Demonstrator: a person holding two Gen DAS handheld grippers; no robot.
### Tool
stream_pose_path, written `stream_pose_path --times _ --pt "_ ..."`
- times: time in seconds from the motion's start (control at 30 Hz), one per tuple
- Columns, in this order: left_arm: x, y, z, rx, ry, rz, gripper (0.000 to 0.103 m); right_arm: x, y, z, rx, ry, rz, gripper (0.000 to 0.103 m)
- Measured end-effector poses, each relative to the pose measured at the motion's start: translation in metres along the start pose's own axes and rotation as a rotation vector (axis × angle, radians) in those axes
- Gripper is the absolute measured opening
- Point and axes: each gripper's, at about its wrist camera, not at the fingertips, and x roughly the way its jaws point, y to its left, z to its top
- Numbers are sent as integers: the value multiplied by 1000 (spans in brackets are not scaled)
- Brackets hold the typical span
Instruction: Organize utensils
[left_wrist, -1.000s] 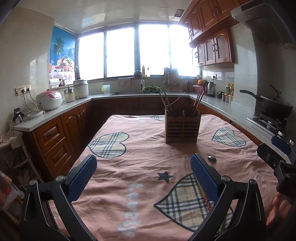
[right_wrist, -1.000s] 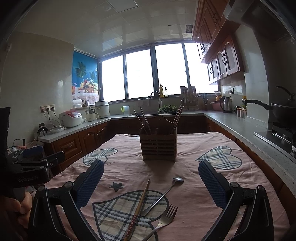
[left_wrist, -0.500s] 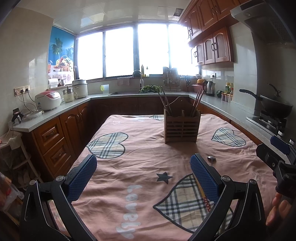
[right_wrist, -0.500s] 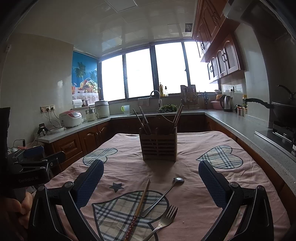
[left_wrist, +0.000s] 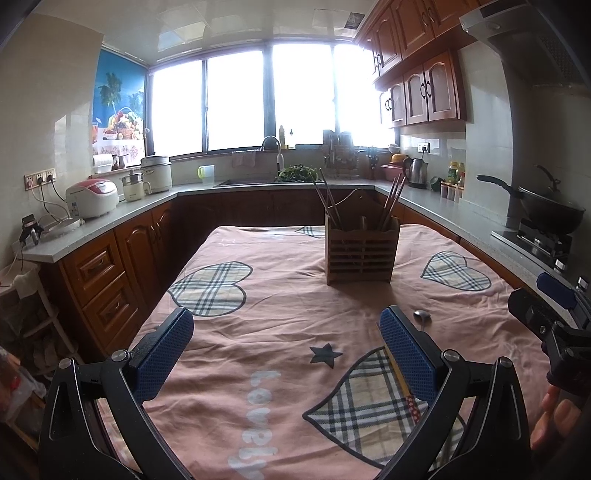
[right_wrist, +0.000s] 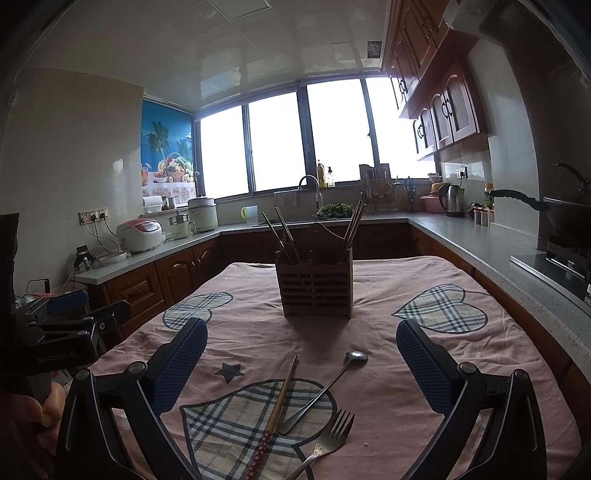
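Holder: wooden utensil holder stands upright mid-table, chopsticks already leaning inside; likely the destination.
Loose utensils: chopstick, spoon and fork lie on the cloth in front of the holder, spoon touching fork.
Right gripper: spread wide, empty, hovering over them, seemingly ready to pick.
Left gripper: wide, empty, left of the holder.

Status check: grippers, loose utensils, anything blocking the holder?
Left gripper and right gripper open, empty. Chopstick, spoon, fork loose on tablecloth. Path to wooden holder clear.
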Motion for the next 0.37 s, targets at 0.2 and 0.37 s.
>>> stream_pose_path --times 0.2,0.37 --pt "3 0 1 0 4 -7 103 3 -1 -1 6 10 3 103" --pt "6 -1 2 4 10 -14 103 8 -4 -1 14 19 3 103"
